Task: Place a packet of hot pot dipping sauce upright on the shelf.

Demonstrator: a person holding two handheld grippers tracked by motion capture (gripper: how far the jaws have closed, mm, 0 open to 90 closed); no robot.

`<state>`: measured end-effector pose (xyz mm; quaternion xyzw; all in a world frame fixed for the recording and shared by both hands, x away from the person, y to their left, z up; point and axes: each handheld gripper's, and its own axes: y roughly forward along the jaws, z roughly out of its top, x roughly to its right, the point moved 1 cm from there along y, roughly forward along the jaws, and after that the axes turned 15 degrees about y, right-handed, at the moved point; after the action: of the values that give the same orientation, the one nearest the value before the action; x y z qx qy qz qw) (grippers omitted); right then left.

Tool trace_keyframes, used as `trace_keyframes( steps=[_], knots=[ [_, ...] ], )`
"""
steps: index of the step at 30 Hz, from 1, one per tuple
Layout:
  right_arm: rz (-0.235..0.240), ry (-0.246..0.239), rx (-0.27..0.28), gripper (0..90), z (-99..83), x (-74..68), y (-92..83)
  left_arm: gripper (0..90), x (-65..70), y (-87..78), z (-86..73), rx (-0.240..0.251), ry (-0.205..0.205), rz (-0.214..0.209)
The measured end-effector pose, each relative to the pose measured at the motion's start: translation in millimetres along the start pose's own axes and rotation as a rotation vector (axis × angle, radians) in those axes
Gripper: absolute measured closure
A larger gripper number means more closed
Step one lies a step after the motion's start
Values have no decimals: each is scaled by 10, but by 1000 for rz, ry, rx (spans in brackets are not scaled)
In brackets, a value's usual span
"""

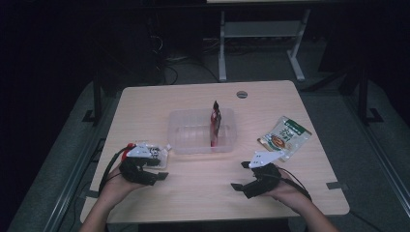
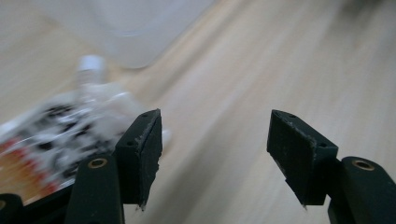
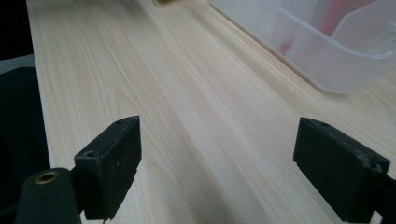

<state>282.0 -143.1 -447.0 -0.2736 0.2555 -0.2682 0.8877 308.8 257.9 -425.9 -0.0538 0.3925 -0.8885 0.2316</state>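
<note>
A clear plastic tub stands mid-table with a red pouch upright inside it. A white spouted pouch with black and red print lies left of the tub. My left gripper is open just in front of that pouch. In the left gripper view the pouch lies blurred beside the left jaw, outside the gap of the gripper. My right gripper is open over bare wood. The right gripper view has nothing between the gripper's jaws, and the tub is at upper right.
A green and white snack packet lies flat on the table, right of the tub and just beyond my right hand. A round cable grommet is near the far edge. Bare wood lies between my two hands.
</note>
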Motion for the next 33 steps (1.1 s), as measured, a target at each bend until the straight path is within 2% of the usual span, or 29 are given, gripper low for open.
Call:
trace_keyframes(
  steps=[4, 10, 13, 15, 17, 18, 20, 24, 26, 28, 33],
  knots=[
    [-9, -5, -8, 150, 0, -7, 8, 364, -149, -75, -75, 1, -33, 58],
    [-6, -5, -11, 149, 0, -7, 20, 463, -351, -118, -139, -25, -72, 111],
    [-8, -4, -14, 149, 0, -7, 27, 570, -466, -131, -153, -27, -89, 145],
    [-6, -5, -15, 149, -1, -8, 30, 673, -538, -136, -160, -33, -101, 156],
    [-8, -9, -16, 149, -2, -8, 35, 757, -616, -146, -169, -17, -131, 157],
    [-7, -9, -17, 150, -2, -9, 37, 806, -647, -147, -166, -24, -141, 160],
    [-8, -11, -19, 150, -2, -12, 40, 886, -720, -138, -157, -31, -144, 177],
    [-11, -8, -24, 150, -5, -9, 47, 898, -819, -46, -186, -55, -169, 173],
    [-12, -10, -22, 150, -6, -3, 44, 898, -824, 12, -217, -97, -163, 161],
    [-13, -10, -21, 150, -9, 5, 41, 898, -825, 61, -240, -129, -158, 177],
    [-17, -3, -21, 150, -6, 15, 39, 898, -836, 159, -302, -153, -180, 170]
  ],
)
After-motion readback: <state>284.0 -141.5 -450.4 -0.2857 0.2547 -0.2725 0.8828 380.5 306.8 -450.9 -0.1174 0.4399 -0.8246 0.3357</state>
